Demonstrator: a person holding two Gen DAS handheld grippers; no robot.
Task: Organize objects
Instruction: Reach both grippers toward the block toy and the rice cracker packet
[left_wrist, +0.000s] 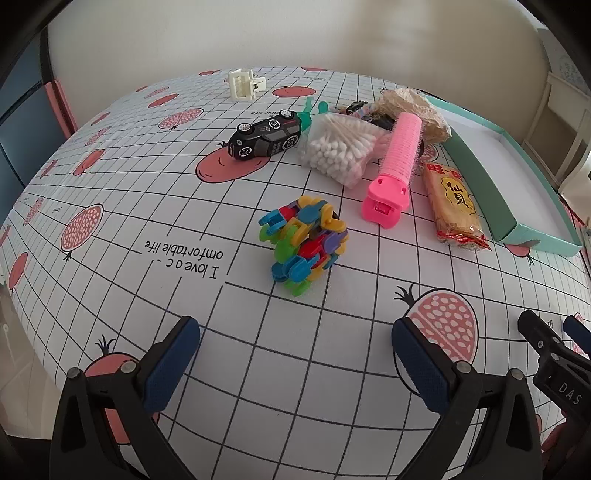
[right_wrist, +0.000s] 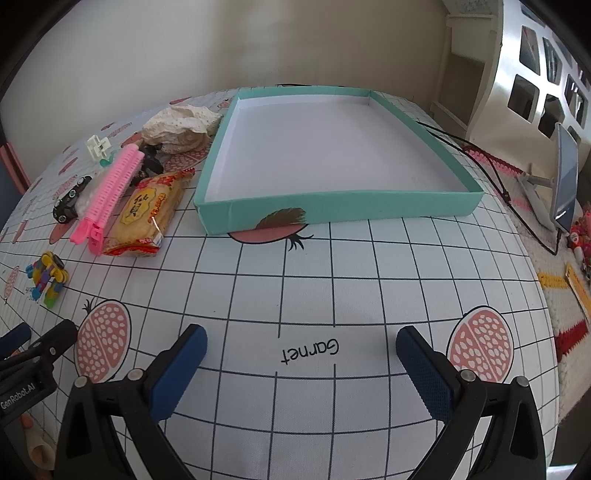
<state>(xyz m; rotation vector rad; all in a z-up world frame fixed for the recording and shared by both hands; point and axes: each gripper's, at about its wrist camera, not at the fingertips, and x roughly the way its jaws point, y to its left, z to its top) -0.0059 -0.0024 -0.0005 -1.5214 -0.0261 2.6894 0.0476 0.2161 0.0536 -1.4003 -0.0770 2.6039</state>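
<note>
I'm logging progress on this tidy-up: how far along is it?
Nothing looks done: the teal box is empty. Nothing is in hand; the left gripper and right gripper hover open. Left outside: toy car, cotton swabs, pink hair roller, cracker pack, block toy.

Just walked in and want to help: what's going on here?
Sorting hasn't started. The left gripper and right gripper both hover open and empty over the tablecloth. The teal box is empty; the toy car, cotton swabs, pink roller, snack pack and block ball lie beside it.
</note>
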